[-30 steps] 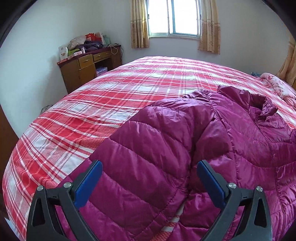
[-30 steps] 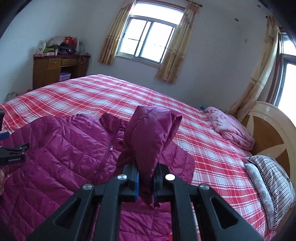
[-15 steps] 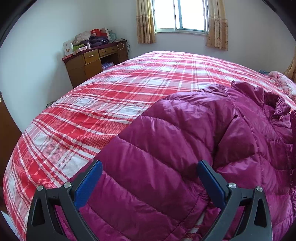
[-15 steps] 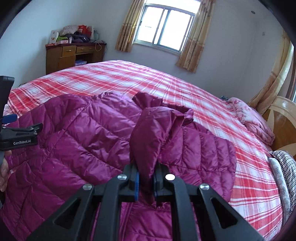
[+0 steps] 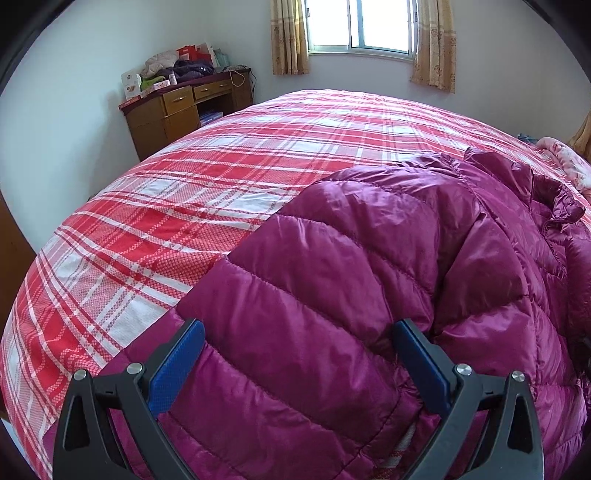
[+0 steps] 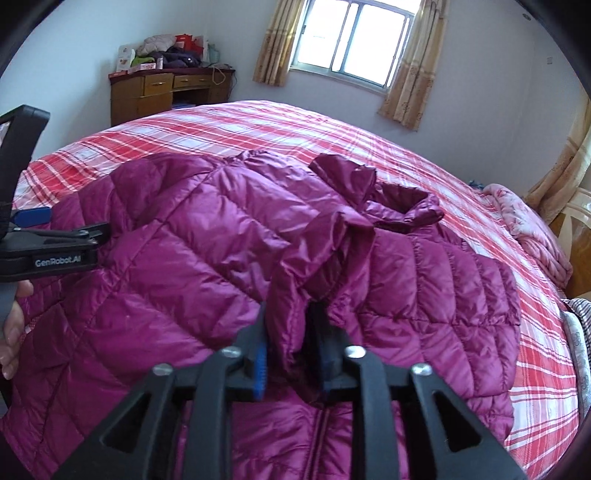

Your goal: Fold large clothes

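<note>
A magenta quilted puffer jacket (image 5: 388,277) lies spread on the red plaid bed (image 5: 184,206); it also shows in the right wrist view (image 6: 184,266). My left gripper (image 5: 297,362) is open, its blue pads on either side of a folded-over sleeve, low over the jacket. It shows from the side at the left edge of the right wrist view (image 6: 55,243). My right gripper (image 6: 291,354) is shut on the jacket's other sleeve (image 6: 321,251), holding it low over the jacket's front.
A wooden desk (image 5: 177,107) piled with clutter stands at the far wall by the window (image 5: 362,26). A pink blanket (image 6: 535,236) and a striped pillow (image 6: 580,321) lie at the bed's right side, next to the wooden headboard.
My right gripper has carried the sleeve down and leftward over the jacket's front, from raised high to low. My left gripper stayed open and shifted slightly over the folded sleeve.
</note>
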A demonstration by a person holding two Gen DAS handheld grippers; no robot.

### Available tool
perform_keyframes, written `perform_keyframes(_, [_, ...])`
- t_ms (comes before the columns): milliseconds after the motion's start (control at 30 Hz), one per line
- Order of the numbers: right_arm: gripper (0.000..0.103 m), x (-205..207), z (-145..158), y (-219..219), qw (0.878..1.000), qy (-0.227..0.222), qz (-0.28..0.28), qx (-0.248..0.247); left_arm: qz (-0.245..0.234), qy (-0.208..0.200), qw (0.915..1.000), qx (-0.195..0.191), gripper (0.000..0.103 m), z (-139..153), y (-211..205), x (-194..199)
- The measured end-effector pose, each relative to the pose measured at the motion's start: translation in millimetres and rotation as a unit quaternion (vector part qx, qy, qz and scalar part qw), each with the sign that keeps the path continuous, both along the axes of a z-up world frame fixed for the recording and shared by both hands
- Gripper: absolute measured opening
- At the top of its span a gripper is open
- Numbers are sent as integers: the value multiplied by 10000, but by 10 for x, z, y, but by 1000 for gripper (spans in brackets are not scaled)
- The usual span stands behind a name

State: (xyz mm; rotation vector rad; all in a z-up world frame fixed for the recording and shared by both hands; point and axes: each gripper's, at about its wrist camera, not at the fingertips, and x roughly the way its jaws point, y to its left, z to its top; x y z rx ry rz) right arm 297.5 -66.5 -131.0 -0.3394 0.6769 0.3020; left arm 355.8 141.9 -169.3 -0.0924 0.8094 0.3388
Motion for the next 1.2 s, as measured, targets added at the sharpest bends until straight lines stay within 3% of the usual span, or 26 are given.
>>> perform_keyframes(67, [59, -59, 21, 19, 9999, -1, 94, 71, 13, 19, 10000, -62, 102, -13, 20, 8])
perform_keyframes(300, [60, -442, 225, 44, 9962, -14, 715, 496, 15, 1, 10000, -97, 102, -19, 35, 4])
perform_keyframes(433, [59, -554, 434, -117, 9942, -237, 604, 860, 33, -16, 9999, -155, 102, -23, 60, -4])
perform_keyframes(500, [56, -439, 482, -243, 9936, -250, 253, 1070, 39, -22, 9999, -167, 102, -26, 63, -10])
perform_keyframes(567, [37, -232, 456, -342, 9935, -115, -175, 1117, 35, -11, 9998, -176, 102, -29, 67, -9])
perform_keyframes(633, [28, 32, 376, -402, 9920, 126, -522, 1138, 24, 8, 9998, -187, 102, -36, 67, -3])
perform_keyframes(800, [28, 391, 115, -207, 9920, 608, -556, 961, 20, 44, 9997, -221, 102, -54, 68, 11])
perform_keyframes(1000, [21, 443, -145, 85, 9920, 872, -388, 823, 31, 12, 9999, -147, 102, -53, 43, -6])
perform_keyframes(1200, [20, 471, -114, 16, 9904, 972, -337, 921, 14, 61, 9999, -117, 102, -61, 30, 0])
